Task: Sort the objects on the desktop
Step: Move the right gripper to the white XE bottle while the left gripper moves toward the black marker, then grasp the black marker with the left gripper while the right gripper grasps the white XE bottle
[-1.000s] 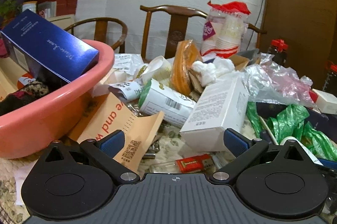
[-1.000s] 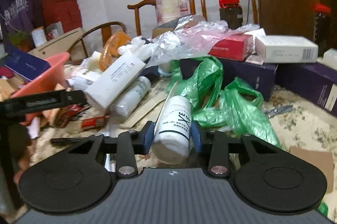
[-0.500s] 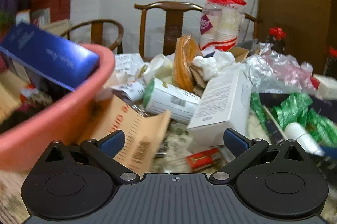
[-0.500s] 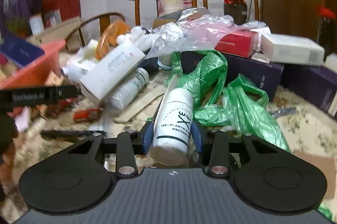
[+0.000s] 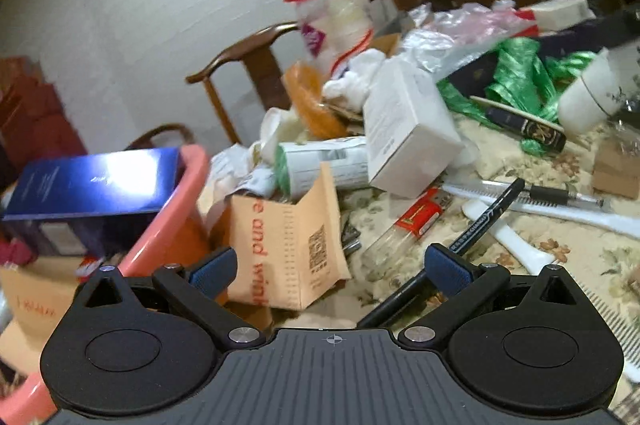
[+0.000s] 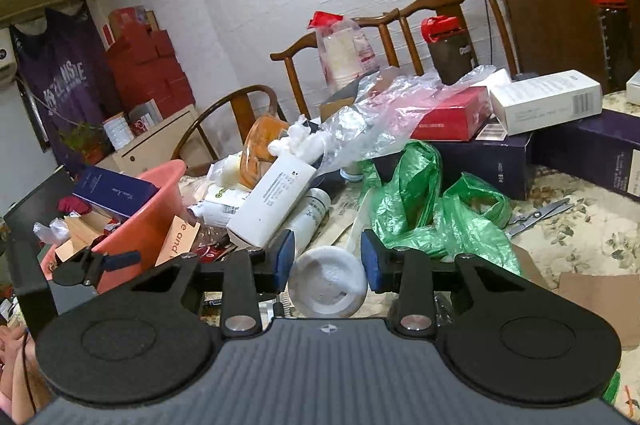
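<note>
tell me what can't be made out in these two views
- Left wrist view: print on the white box is motion-blurred.
- Right wrist view: the white bottle in the right gripper shows only its base; label hidden.
- Both views: the pink basin bottom is covered by the blue box.

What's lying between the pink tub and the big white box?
In the left wrist view, a tan paper envelope and a green-capped white bottle lie between the pink plastic tub and white cardboard box.

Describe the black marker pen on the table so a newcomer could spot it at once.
Start at the pink plastic basin, then cross right past the tan paper envelope to the floral tablecloth. The black marker pen lies slanted there; alone among pale neighbours, it is dark with white lettering.
</note>
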Demonstrator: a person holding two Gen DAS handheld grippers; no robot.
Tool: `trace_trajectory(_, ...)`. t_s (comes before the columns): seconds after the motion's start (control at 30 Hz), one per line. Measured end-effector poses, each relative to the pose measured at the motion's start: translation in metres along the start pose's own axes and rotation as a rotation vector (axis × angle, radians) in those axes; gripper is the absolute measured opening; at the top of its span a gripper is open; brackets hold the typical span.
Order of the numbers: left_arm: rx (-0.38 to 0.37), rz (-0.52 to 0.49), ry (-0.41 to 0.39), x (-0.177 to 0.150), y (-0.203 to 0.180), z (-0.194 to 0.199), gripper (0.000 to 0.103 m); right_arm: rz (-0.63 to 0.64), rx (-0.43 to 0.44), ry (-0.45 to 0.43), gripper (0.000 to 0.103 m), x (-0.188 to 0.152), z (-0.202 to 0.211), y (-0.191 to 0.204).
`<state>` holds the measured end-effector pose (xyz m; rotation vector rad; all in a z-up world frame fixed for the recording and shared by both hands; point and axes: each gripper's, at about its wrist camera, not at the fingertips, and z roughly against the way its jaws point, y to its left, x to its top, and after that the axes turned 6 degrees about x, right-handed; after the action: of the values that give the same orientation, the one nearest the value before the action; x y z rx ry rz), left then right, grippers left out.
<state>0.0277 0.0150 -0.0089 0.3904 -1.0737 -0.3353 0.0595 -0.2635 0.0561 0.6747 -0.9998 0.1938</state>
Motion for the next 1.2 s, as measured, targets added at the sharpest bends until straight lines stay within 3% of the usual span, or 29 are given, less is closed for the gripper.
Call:
trace_trajectory(0.13, -0.101, -0.115, -0.012, 0.004, -0.005, -0.006, 0.103, -0.024, 0.036, 0.011, 0.04, -0.001, 0.0, 0.0)
trace_trajectory(0.17, -0.134, -0.14, -0.03, 0.004, -0.005, -0.005, 0.103, -0.029, 0.044, 0.011, 0.036, -0.001, 0.001, -0.001)
trace_trajectory(0.2, -0.166, -0.152, -0.032, 0.004, -0.003, -0.004, 0.103, -0.033, 0.052, 0.013, 0.025, -0.001, 0.001, -0.001)
trace_trajectory(0.23, -0.203, -0.167, -0.025, 0.005, -0.003, -0.005, 0.103, -0.036, 0.056, 0.015, 0.023, -0.001, 0.001, -0.002)
trace_trajectory(0.37, -0.293, -0.231, -0.017, 0.006, -0.007, -0.009, 0.102, -0.051, 0.075, 0.024, 0.023, 0.0, 0.001, -0.003)
trace_trajectory(0.5, -0.365, -0.203, 0.006, 0.012, -0.004, -0.02, 0.101, -0.031, 0.051, 0.03, 0.025, -0.001, 0.0, -0.002)
trace_trajectory(0.57, -0.409, -0.224, 0.0, 0.012, -0.004, -0.02, 0.099, -0.019, 0.064, 0.089, 0.026, -0.001, -0.004, -0.002)
trace_trajectory(0.67, -0.472, -0.247, 0.014, 0.013, 0.001, -0.021, 0.092, 0.067, 0.046, 0.163, 0.03, -0.003, -0.005, 0.008)
trace_trajectory(0.73, -0.544, -0.248, 0.042, 0.016, 0.005, -0.022, 0.075, 0.124, 0.037, 0.214, 0.031, -0.008, -0.007, 0.014)
trace_trajectory(0.77, -0.564, -0.26, 0.051, 0.017, 0.005, -0.021, 0.073, 0.14, 0.03, 0.234, 0.031, -0.01, -0.008, 0.016)
trace_trajectory(0.93, -0.534, -0.377, 0.006, 0.018, -0.008, -0.012, 0.077, 0.225, -0.02, 0.338, 0.036, -0.021, -0.018, 0.021)
trace_trajectory(1.0, -0.523, -0.349, 0.052, 0.023, -0.007, -0.019, 0.082, 0.233, -0.046, 0.355, 0.037, -0.024, -0.02, 0.02)
trace_trajectory(1.07, -0.567, -0.273, 0.129, 0.027, 0.001, -0.03, 0.079, 0.226, -0.044, 0.351, 0.037, -0.023, -0.019, 0.019)
trace_trajectory(1.2, -0.61, -0.215, 0.149, 0.024, 0.008, -0.034, 0.075, 0.235, -0.012, 0.32, 0.037, -0.021, -0.01, 0.026)
